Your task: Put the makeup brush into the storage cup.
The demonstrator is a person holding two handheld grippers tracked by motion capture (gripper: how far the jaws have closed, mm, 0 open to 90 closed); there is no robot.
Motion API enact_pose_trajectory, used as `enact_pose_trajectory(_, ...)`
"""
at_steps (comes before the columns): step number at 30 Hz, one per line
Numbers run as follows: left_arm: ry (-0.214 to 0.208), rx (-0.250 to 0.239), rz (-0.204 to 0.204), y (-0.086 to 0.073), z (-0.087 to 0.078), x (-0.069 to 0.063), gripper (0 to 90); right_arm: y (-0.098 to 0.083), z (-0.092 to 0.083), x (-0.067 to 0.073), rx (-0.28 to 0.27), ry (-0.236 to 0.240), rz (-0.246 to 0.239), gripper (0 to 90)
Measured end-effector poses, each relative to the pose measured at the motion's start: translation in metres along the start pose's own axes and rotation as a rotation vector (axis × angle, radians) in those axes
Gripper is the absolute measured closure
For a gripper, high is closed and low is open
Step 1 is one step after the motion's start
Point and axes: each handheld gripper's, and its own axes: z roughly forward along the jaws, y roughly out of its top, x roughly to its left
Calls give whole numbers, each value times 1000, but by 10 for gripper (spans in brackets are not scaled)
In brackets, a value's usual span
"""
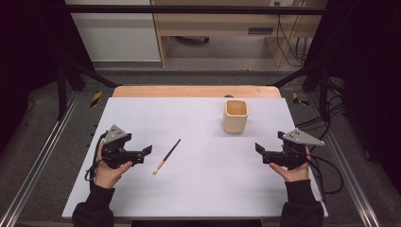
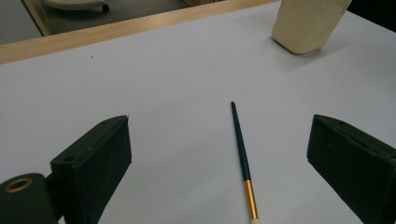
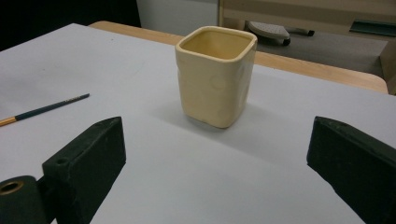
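With both grippers spread wide and empty, we should lower our left gripper (image 1: pixel 147 150) squarely over the paintbrush (image 1: pixel 166 156) lying well left of the cream square cup (image 1: pixel 235 116), pinching its dark handle mid-length.

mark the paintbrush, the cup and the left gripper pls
paintbrush (image 2: pixel 241 144): left gripper view, on its dark handle.
cup (image 3: pixel 215 84): right gripper view, on its front wall.
left gripper (image 1: pixel 146 150): high view, midway between its open fingertips.
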Motion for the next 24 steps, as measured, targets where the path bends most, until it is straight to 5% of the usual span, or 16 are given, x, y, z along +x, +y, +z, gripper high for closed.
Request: enact_pose_trajectory(24,-31,139,69,9,34,-17,74,-2,6,3,24,11,0,49)
